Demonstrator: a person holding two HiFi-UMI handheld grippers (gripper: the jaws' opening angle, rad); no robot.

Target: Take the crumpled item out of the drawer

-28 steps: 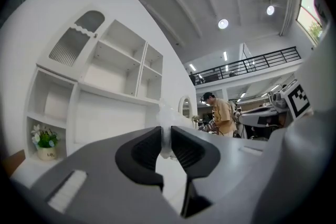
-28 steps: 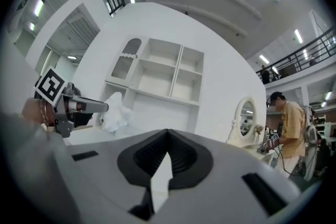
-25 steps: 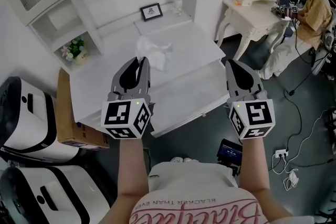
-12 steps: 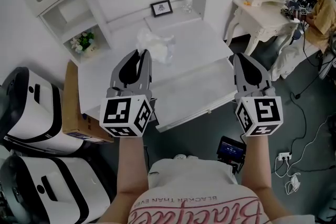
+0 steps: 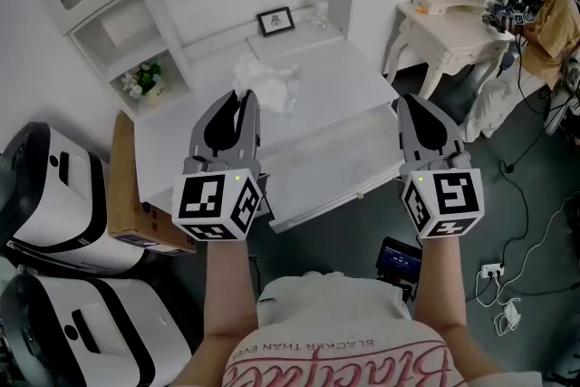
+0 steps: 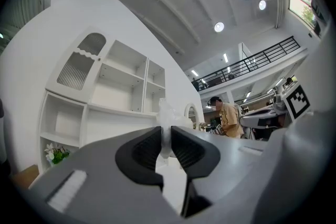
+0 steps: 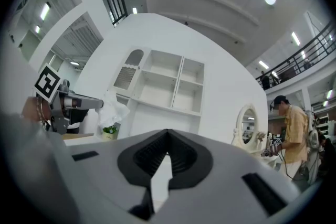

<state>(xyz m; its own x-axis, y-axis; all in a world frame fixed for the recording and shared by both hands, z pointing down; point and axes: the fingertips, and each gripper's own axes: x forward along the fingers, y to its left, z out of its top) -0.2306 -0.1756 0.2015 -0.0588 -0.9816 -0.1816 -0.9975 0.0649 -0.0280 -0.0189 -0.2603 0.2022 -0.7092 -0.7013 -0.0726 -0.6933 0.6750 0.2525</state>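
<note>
Grey left gripper (image 5: 239, 95) and right gripper (image 5: 406, 101), black-and-white marker cubes (image 5: 217, 206) (image 5: 444, 202), pale pink-lettered shirt (image 5: 331, 314)

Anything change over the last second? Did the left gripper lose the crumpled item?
No. The left gripper, still shut on the crumpled item, seems to have carried it a little farther over the desk, toward the back. Nothing was grabbed or released. The right gripper stayed shut and empty, and the drawer stayed open.
</note>
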